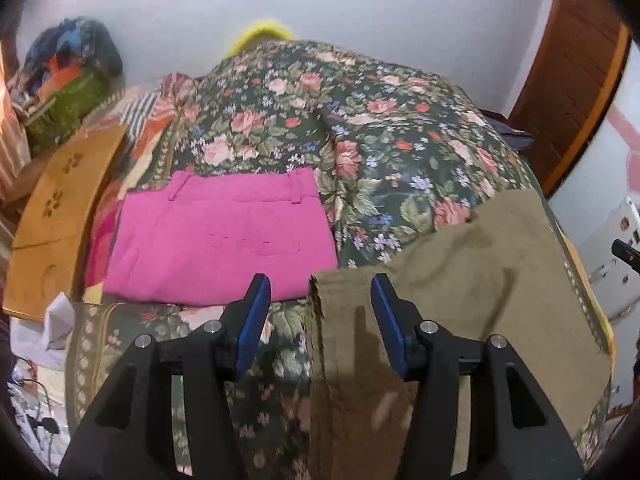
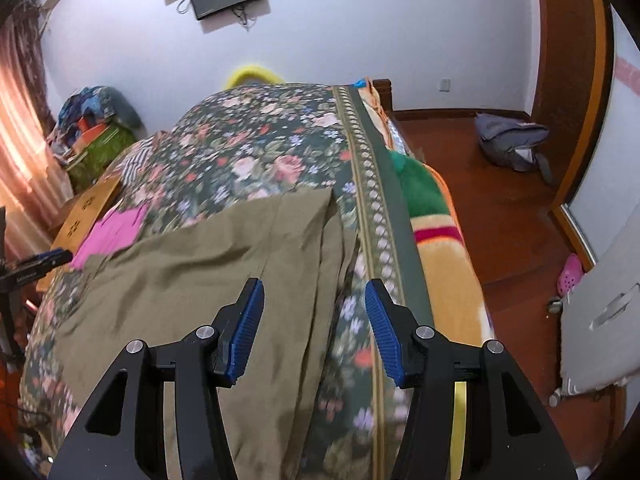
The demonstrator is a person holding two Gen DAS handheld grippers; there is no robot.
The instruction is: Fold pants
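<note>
Bedspread (image 1: 400, 128) in a dark floral print fills the middle of both views, the largest thing on show. Olive pants (image 1: 480, 264) lie spread across it, taking the lower right of the left wrist view and the lower left and centre of the right wrist view; they look flat but creased, apparently not yet folded. Pink pants (image 1: 224, 236), already a neat folded rectangle, sit at centre left of the left wrist view, just beside the olive pair's corner. A tan board (image 1: 60, 220) lies at the far left edge.

Left gripper (image 1: 318, 292) hangs low in its frame with jaws spread wide and nothing between them, the olive hem edge showing in the gap. Right gripper (image 2: 314, 296) is likewise spread and empty, above the olive cloth's right edge near the bedspread's patterned border (image 2: 380, 240).

Judging by this, the second pair's fold is only starting. The next move likely calls for each gripper to drop onto an edge of the olive cloth, pinch all its layers, and lift evenly so the fold carries over without dragging.
</note>
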